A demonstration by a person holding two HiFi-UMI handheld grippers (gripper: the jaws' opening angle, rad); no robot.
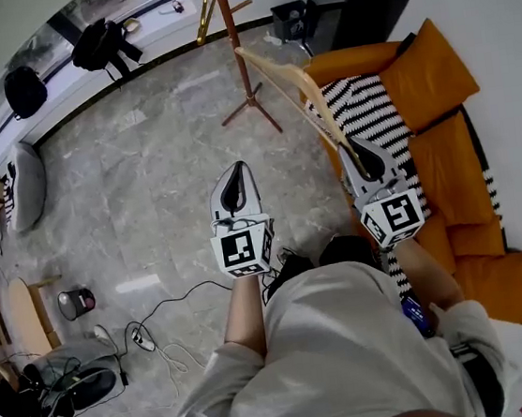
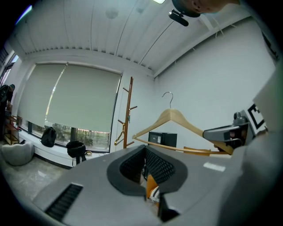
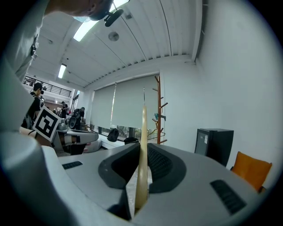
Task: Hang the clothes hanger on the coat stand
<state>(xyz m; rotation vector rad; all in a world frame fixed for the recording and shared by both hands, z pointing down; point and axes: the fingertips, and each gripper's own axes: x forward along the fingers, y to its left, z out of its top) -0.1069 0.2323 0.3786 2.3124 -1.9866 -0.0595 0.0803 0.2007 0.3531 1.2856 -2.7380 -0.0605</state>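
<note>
Right tool (image 3: 141,164): clamped on the clothes hanger (image 1: 295,83); the pads press both faces of one wooden shoulder end, which stands edge-on between the jaws.
Left tool (image 2: 144,167): clenched, jaws together with nothing between them, held level beside the right tool and apart from the hanger.
Clothes hanger: pale wood with a metal hook on top; it is held in the air, reaching out from the right tool toward the coat stand, with the hook free of any peg.
Coat stand (image 1: 234,41): brown wooden pole with side pegs on splayed feet; it stands on the marble floor (image 1: 152,169) near the window, well apart from the hanger.
Sofa (image 1: 426,79): orange cushions and a striped throw (image 1: 374,111), below the right tool.
Black cabinet (image 3: 214,143): against the wall, beside the coat stand.
</note>
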